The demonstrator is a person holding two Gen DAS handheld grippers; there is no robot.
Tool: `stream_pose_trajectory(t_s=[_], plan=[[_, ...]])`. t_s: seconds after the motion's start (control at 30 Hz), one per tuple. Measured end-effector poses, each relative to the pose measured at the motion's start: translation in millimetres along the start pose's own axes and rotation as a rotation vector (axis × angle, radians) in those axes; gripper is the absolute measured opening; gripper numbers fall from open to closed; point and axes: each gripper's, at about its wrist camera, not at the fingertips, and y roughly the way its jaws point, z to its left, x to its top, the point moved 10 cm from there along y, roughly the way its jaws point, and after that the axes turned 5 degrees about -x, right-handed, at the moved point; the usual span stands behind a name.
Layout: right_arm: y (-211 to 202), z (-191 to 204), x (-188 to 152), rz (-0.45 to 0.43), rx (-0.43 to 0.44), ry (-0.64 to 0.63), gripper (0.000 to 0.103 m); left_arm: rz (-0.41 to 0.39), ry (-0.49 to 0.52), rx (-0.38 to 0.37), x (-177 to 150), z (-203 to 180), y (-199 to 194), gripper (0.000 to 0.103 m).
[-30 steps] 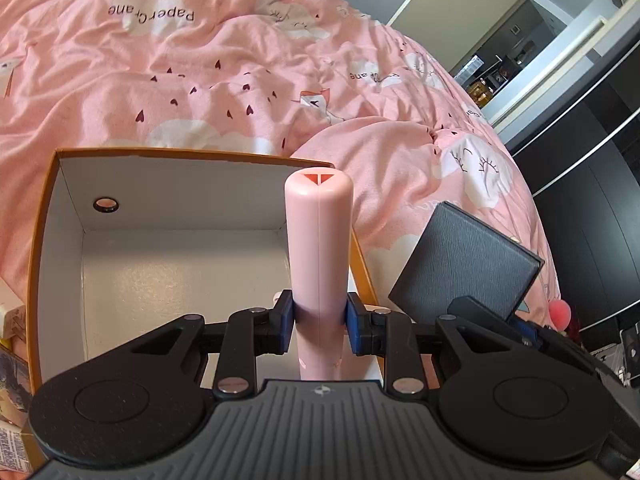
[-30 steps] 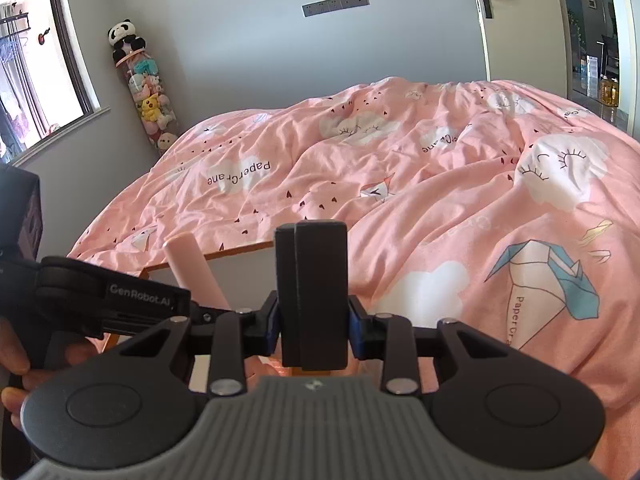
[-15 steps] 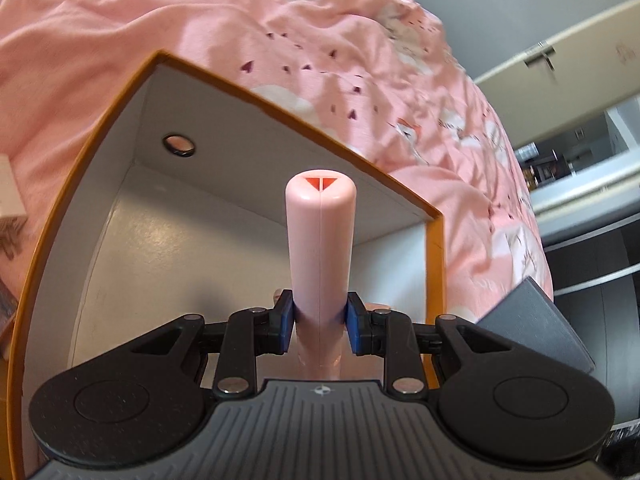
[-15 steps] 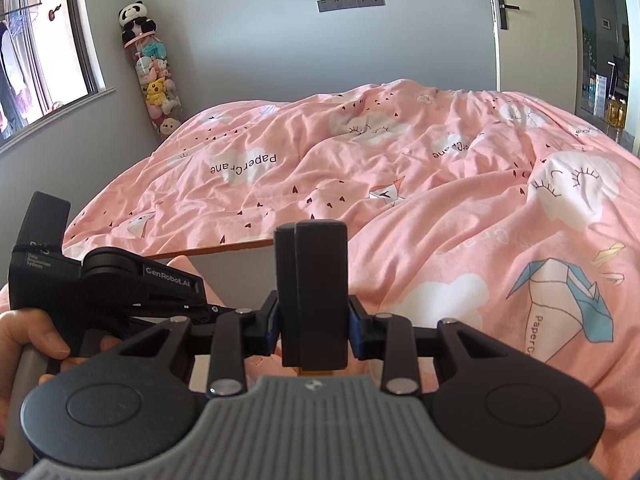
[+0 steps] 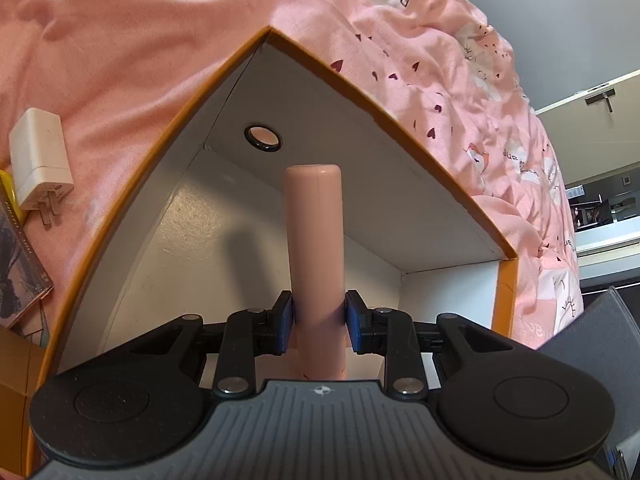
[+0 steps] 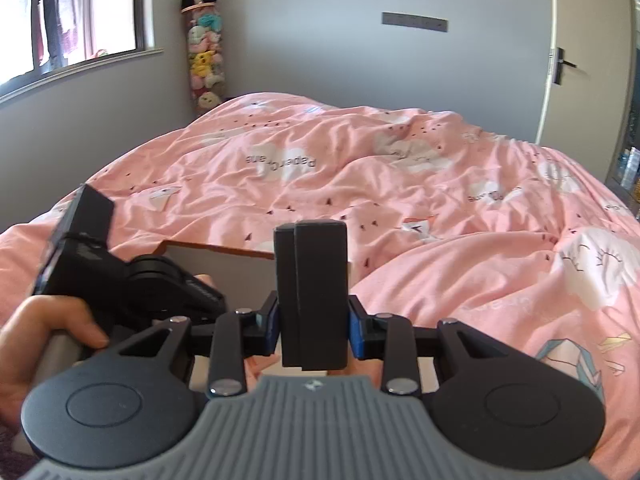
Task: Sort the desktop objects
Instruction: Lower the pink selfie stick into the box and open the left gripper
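Pink tube [image 5: 314, 240], smooth and round, sticks up between the blue pads [image 5: 285, 322] of the left gripper [image 5: 316, 320]. The pads press on both of its sides, low down near its bottom end, so the claw is clenched on it. The tube hangs over the open box [image 5: 224, 80], which has orange edges and white walls inside. Its top end points toward the far wall of the box, close to a small round hole there. The box floor under it looks bare.

The tube looks like hard, shiny plastic. It is probably light and stiff, but slippery, so it could turn or slide in the pads. Holding it near the middle would keep it steadier than holding it by the end.

The right gripper [image 6: 314, 326] is clenched too, on a dark block [image 6: 314, 292] that stands straight up between its pads. The block looks hard, with flat sides, so it should stay put in a squeeze. In the right view, a hand [image 6: 36, 340] holds the left tool by its handle, near the box's near corner.

Outside the box, a white plug [image 5: 40, 164] lies on the pink blanket [image 6: 400, 184] just beside the box's left edge. I think the next job is to lower the tube and let it go inside the box.
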Motion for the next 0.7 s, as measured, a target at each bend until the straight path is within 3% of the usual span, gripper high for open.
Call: stream_pose_trajectory(t_s=[0.37,0.57,0.7], plan=[[9,36,-18,0.085,0.054,-0.131,0.035,0.072,0.008,0.036,-3,8,15,0.034],[16,45,-29,0.149,0.065,-0.174,0.035,0.096,0.04,-0.015,-4,2,2,0.034],[19,46,-33,0.183,0.069,-0.191,0.035,0.053,0.101,-0.044,2,-8,-24,0.034]])
